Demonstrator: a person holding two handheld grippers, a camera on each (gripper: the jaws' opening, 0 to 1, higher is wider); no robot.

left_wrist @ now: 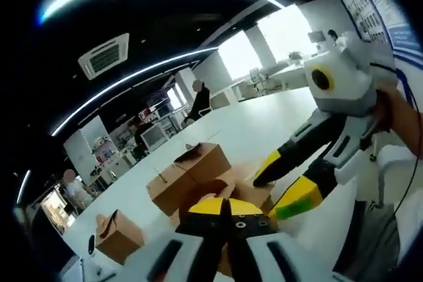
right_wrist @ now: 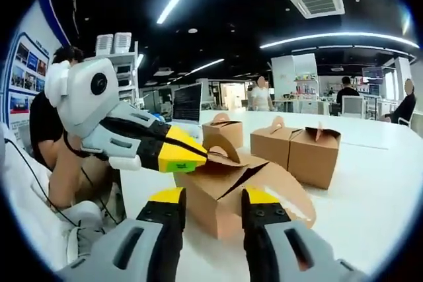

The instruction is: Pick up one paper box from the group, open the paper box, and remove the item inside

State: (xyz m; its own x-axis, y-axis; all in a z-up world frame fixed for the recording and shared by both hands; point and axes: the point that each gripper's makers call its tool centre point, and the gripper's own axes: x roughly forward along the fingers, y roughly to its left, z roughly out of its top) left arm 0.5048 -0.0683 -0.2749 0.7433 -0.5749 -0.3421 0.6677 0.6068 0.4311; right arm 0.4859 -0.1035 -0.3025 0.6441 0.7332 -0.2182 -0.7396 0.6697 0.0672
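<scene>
Just ahead of the right gripper [right_wrist: 210,196] on the white surface [right_wrist: 370,183], the paper box [right_wrist: 221,193] is sitting with its top flaps partly open; the gripper is standing open and empty on either side of it. The left gripper [right_wrist: 198,156] is reaching in from beside the box and pinching a top flap [right_wrist: 228,158] — clearly the nearer one. Beyond the box, the left gripper view is showing three more boxes [left_wrist: 188,176] — its own jaws are looking nearly closed.

Left gripper [right_wrist: 198,155]: white moulded housing, black linkage arms, yellow jaw tips with a green patch on the side. Right gripper [left_wrist: 277,193]: same build, white body, black links, yellow tips, green patch near one tip. Thin black cable runs below the white housing. Own jaws in both views: grey bodies with dark slots, black-and-yellow ends, small screws.
</scene>
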